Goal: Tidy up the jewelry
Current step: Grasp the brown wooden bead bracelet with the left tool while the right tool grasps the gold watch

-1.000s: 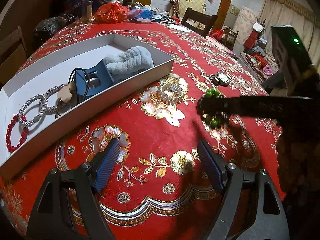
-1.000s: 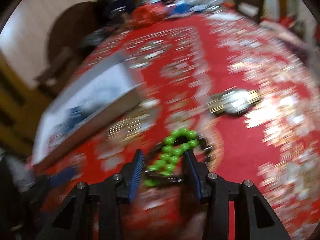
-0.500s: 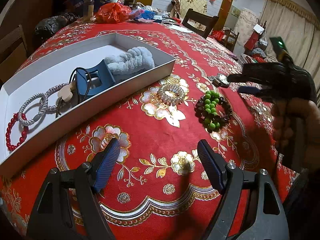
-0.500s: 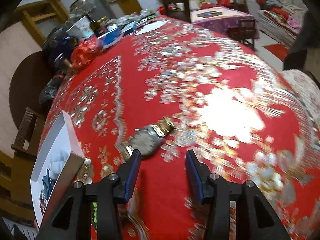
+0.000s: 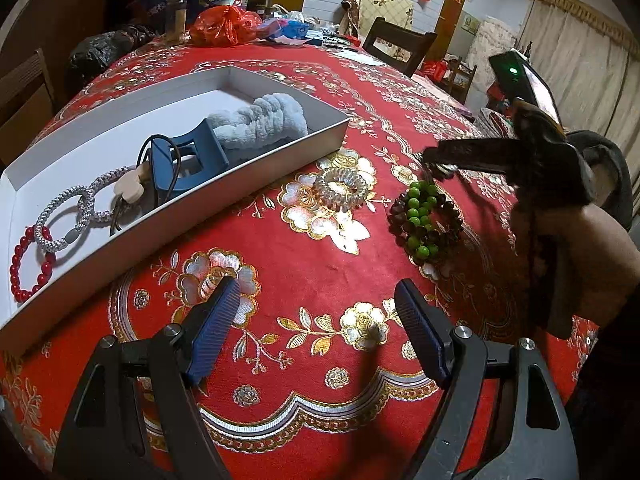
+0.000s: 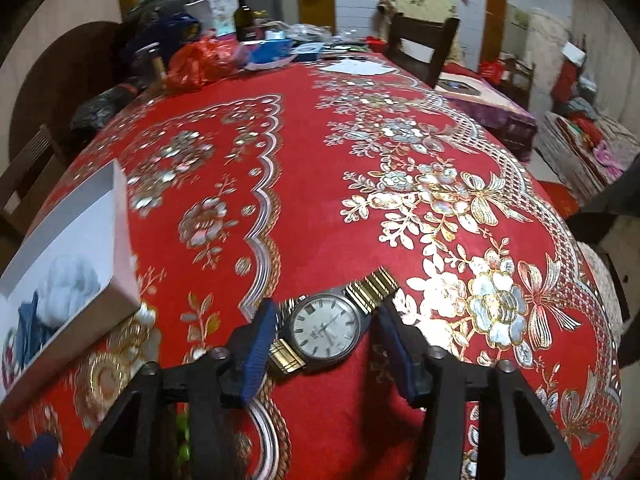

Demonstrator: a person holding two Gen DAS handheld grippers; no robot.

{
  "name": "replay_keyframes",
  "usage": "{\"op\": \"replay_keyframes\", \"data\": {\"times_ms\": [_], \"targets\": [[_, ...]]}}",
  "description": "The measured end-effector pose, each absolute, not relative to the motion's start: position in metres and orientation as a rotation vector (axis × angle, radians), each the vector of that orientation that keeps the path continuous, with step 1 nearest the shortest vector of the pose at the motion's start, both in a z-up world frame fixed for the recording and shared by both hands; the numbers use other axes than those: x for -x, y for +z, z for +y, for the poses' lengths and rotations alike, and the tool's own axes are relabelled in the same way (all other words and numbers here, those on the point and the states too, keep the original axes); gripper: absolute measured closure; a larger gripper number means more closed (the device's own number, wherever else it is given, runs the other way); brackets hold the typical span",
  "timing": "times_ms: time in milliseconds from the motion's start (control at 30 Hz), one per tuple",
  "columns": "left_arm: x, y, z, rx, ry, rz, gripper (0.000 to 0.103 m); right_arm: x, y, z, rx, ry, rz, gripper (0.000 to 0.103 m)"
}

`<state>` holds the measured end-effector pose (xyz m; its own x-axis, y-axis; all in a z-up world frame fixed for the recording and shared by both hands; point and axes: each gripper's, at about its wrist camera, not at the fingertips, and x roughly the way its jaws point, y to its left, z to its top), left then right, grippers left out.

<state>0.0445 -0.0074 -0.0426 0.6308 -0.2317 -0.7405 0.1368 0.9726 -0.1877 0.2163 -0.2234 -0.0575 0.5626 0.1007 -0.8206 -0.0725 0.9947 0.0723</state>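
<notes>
A right gripper (image 6: 324,340) is straddling a wristwatch (image 6: 326,330) lying dial-up on the red table (image 6: 312,184), its blue fingers (image 6: 256,354) standing apart on either side of the case, not visibly pressing on it. The left gripper (image 5: 316,334) is hovering over bare cloth nearer the camera, its fingers spread wide and holding nothing. Beside the watch, a green bead bracelet (image 5: 424,222) and a clear coil hair tie (image 5: 342,188) are waiting on the cloth, just outside the white box (image 5: 280,162), where a red bead bracelet (image 5: 30,262), silver hair ties (image 5: 70,216), a blue claw clip (image 5: 186,160) and a pale fluffy scrunchie (image 5: 260,126) are already lying. The watch looks the heaviest and hardest piece here: a rigid metal case with a glass face that could scratch or slip, and a gold link band (image 6: 374,284) likely to flop when lifted. Closing across the case sides, not the band, seems the surest hold
</notes>
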Motion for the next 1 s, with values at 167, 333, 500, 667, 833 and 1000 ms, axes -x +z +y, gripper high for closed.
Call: {"op": "replay_keyframes", "data": {"times_ms": [167,333,500,667,833,1000], "targets": [[-0.052,-0.041,-0.012,0.123,-0.243,0.882,0.023,-0.186,-0.053,-0.240,-0.032,0.082,1.054,0.059],[-0.068,-0.029,-0.034,0.130,-0.363,0.880,0.023,-0.157,-0.049,-0.264,-0.127,0.047,1.096,0.063],[-0.093,-0.025,-0.072,0.070,-0.402,0.928,0.058,-0.137,-0.046,-0.269,-0.218,0.065,1.087,0.064],[-0.117,-0.037,-0.079,0.125,-0.366,1.016,0.072,-0.133,-0.047,-0.263,-0.203,0.075,1.086,0.064],[-0.101,-0.031,-0.071,0.137,-0.400,0.995,0.094,-0.133,-0.048,-0.261,-0.181,0.078,1.082,0.064],[-0.084,-0.014,-0.050,0.190,-0.446,0.915,0.094,-0.135,-0.048,-0.260,-0.183,0.074,1.080,0.064]]}}
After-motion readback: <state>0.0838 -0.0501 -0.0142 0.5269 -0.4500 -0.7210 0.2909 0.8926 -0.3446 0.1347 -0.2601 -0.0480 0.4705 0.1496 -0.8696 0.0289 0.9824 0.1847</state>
